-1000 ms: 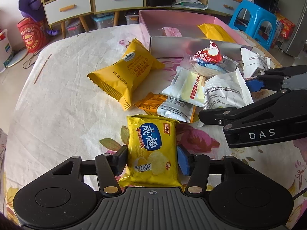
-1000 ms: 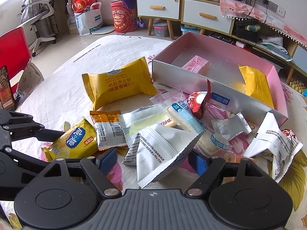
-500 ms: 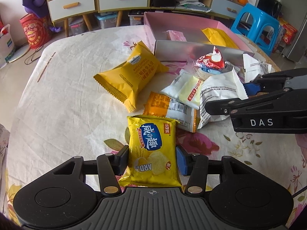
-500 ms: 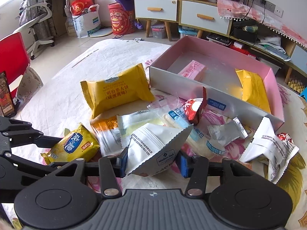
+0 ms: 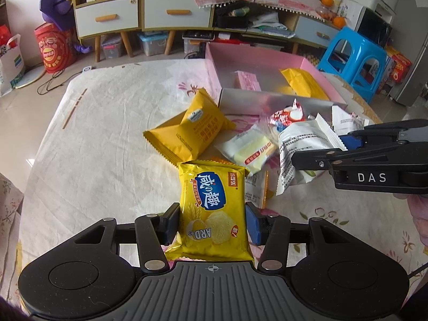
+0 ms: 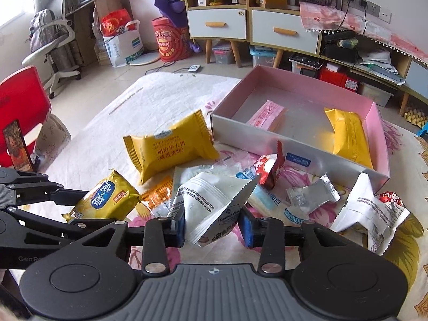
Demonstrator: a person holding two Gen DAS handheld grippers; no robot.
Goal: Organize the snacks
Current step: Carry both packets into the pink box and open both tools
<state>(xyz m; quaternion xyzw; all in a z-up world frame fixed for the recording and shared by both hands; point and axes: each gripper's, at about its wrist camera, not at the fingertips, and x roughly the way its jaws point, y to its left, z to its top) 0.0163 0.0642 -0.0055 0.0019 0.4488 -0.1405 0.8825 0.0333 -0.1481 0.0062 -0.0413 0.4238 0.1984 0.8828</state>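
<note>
My left gripper (image 5: 211, 223) is shut on a yellow chip bag (image 5: 214, 208) and holds it above the table; the bag also shows in the right wrist view (image 6: 107, 199). My right gripper (image 6: 211, 227) is shut on a white snack packet (image 6: 214, 208), lifted off the pile; the packet shows in the left wrist view too (image 5: 302, 147). The pink box (image 6: 379, 133) stands at the back right with a pink packet (image 6: 267, 115) and a yellow packet (image 6: 347, 136) inside. A large yellow packet (image 5: 190, 131) lies left of the box.
Several loose snacks lie in front of the box: a red-white packet (image 6: 267, 168), a silver packet (image 6: 313, 195), a torn white packet (image 6: 371, 214), an orange packet (image 6: 157, 195). A blue stool (image 5: 358, 61) and cabinets (image 5: 133, 13) stand beyond the floral-cloth table (image 5: 93, 147).
My right gripper closed on the white packet and raised it off the pile. My left gripper lifted the chip bag and both moved slightly toward the box.
</note>
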